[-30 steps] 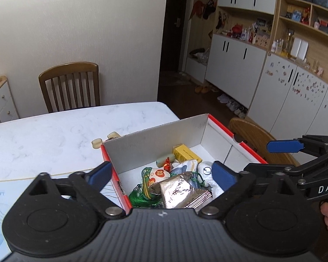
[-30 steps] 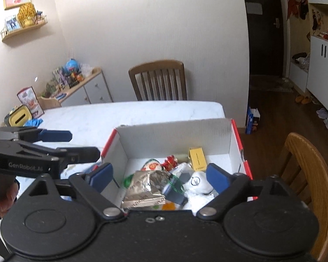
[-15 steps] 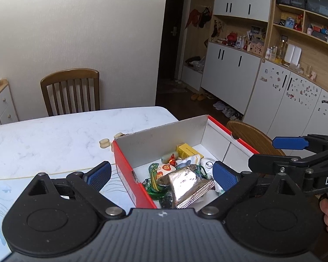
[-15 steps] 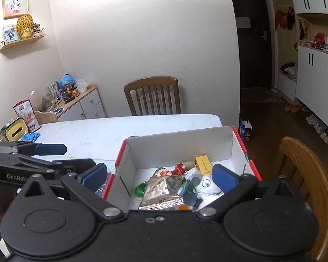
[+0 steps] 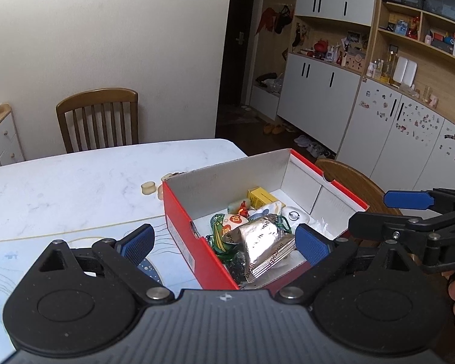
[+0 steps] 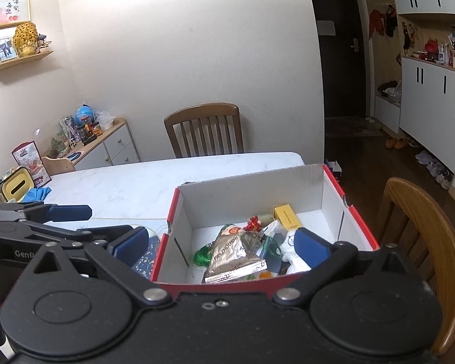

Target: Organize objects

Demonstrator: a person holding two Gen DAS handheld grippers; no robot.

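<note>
Hovering with jaws spread wide and gripping nothing, the left gripper point(image 5: 224, 241) and right gripper point(image 6: 220, 244) are facing the red shoebox point(image 5: 186, 227). At frame center, the shoebox is sitting on the marble table point(image 5: 75, 182), holding a foil snack packet point(image 5: 262, 244) and a small yellow carton point(image 5: 262, 197).

Left gripper point(image 5: 224, 244) jaws spread wide above the red box point(image 5: 194, 236) (foil packet point(image 5: 265, 244) inside) on the marble surface point(image 5: 75, 182).
</note>
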